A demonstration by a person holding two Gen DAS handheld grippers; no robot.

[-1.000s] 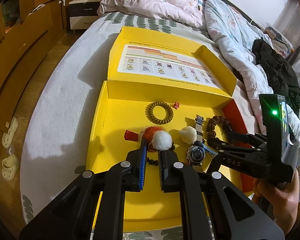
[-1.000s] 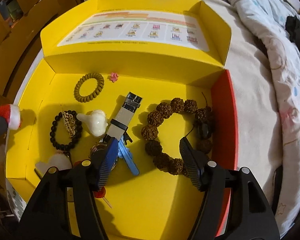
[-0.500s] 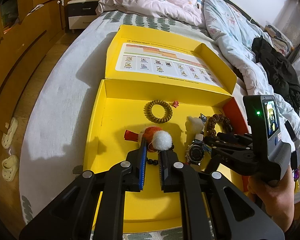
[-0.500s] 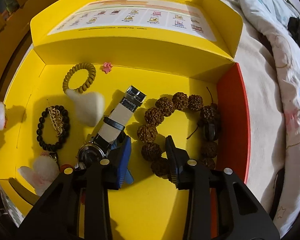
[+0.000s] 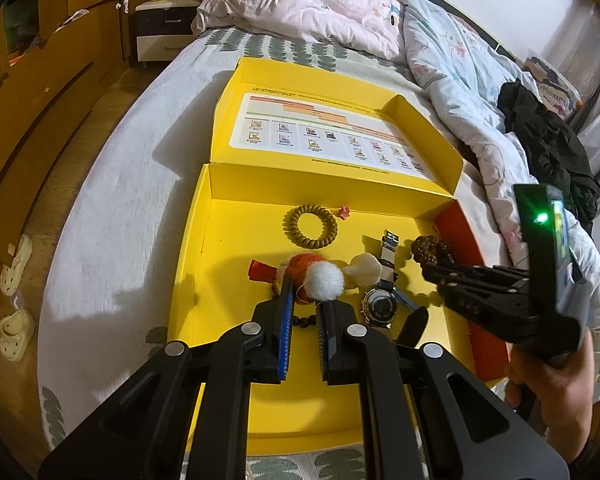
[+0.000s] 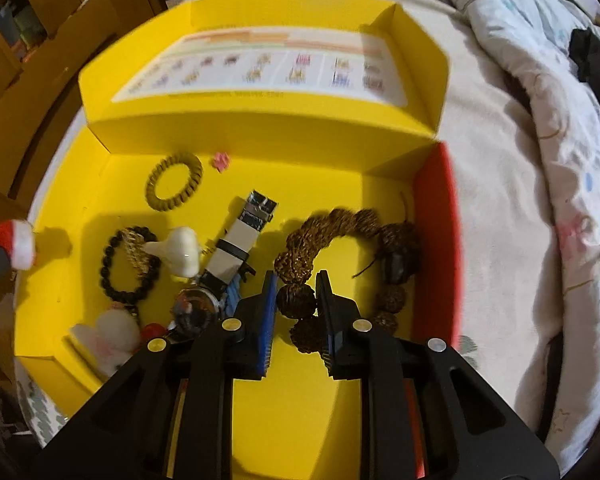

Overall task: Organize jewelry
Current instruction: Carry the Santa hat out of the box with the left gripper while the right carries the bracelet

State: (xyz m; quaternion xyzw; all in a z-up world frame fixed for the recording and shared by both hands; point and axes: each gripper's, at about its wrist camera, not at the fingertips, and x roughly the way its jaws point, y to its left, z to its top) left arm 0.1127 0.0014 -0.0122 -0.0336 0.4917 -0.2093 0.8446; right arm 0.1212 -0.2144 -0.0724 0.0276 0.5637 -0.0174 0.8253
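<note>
- Your right gripper (image 6: 296,292), jaws just closing, clamps 1 bead of the brown knobbly-seed bracelet (image 6: 340,224), at 3 o'clock in the yellow cardboard box (image 6: 100,184).
- Your left gripper (image 5: 302,300) pinches the red-and-white pompom ornament (image 5: 320,278).

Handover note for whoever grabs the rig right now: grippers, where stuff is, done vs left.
Left gripper: shut on the red-and-white plush charm, over the yellow box.
Right gripper: jaws just closed onto a bead of the brown seed bracelet, by the red wall.
In the box: watch, coil hair tie, black bead bracelet, white charm.
Done: both grasps. Left: placing; final spots unclear.
</note>
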